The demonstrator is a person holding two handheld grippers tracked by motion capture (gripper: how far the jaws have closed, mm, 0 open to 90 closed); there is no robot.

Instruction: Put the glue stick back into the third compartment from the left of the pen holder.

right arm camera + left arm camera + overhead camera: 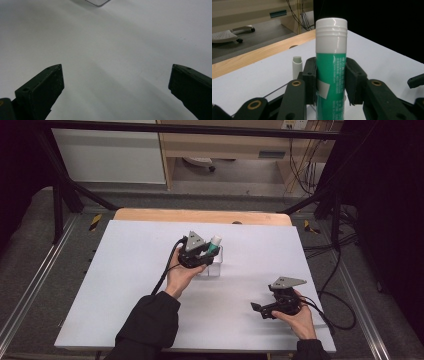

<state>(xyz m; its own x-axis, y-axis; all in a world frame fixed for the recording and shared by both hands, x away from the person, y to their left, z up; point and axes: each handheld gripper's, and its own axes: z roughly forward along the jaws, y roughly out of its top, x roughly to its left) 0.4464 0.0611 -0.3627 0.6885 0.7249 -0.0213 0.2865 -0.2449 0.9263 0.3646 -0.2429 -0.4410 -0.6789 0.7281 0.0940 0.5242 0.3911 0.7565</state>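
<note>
One green glue stick (331, 75) upright, clamped in left gripper (331, 82), right gripper (116, 82) spread wide, empty.

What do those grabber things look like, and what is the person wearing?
Each hand-held gripper, the left and the right, is black with two chunky black jaws joined by brass-ringed pivots. Each carries a grey three-cornered plate on top and trails a black cable. The person wears black long sleeves.

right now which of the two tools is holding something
The left tool: its jaws are shut on the upright green glue stick with the white cap. The right tool sits wide open over the bare white table, holding nothing.
</note>
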